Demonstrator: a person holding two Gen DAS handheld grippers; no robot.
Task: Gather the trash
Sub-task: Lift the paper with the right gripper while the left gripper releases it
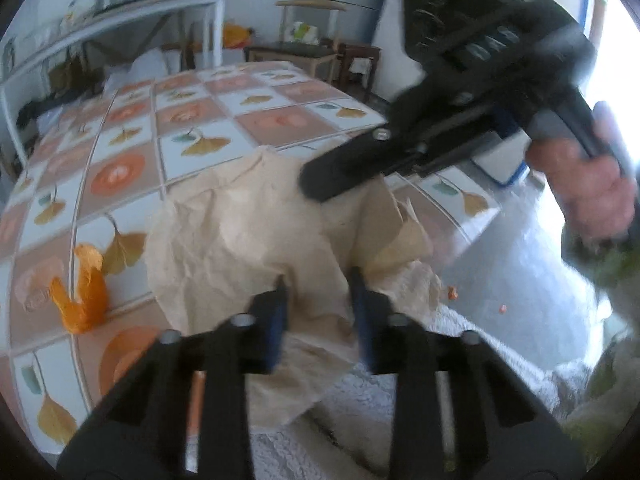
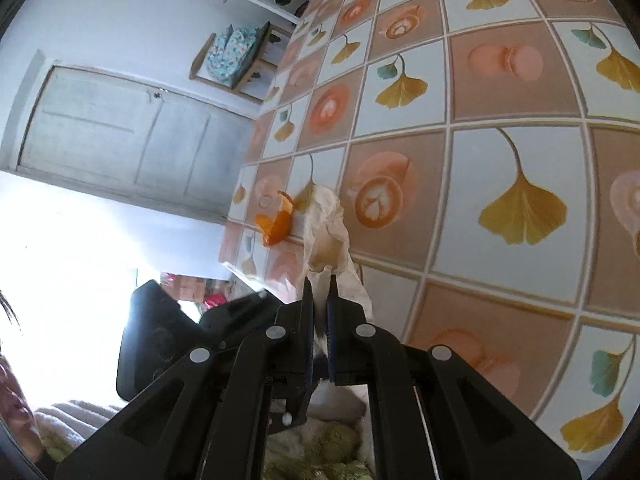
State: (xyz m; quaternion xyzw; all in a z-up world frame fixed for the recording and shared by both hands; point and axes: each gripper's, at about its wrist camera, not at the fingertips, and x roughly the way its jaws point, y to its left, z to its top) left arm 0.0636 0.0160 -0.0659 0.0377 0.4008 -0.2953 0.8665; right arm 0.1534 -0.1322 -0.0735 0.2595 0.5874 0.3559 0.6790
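A crumpled brown paper bag (image 1: 248,240) lies at the near edge of a table (image 1: 192,112) covered with a leaf-and-coffee print cloth. My left gripper (image 1: 320,312) reaches in from below; the bag's paper fills the narrow gap between its blue pads. My right gripper (image 1: 316,184), held by a person's hand (image 1: 592,188), comes from the upper right and pinches the bag's far rim. In the right wrist view the right gripper (image 2: 320,292) is shut on the paper bag (image 2: 328,236). An orange peel (image 1: 80,300) (image 2: 276,220) lies on the cloth just beside the bag.
Small orange scraps (image 1: 452,292) lie on the grey floor off the table's edge. White fleecy fabric (image 1: 400,380) sits below the bag. A shelf unit (image 1: 120,20) and chairs (image 1: 308,48) stand behind the table, and a white door (image 2: 120,132) is to one side.
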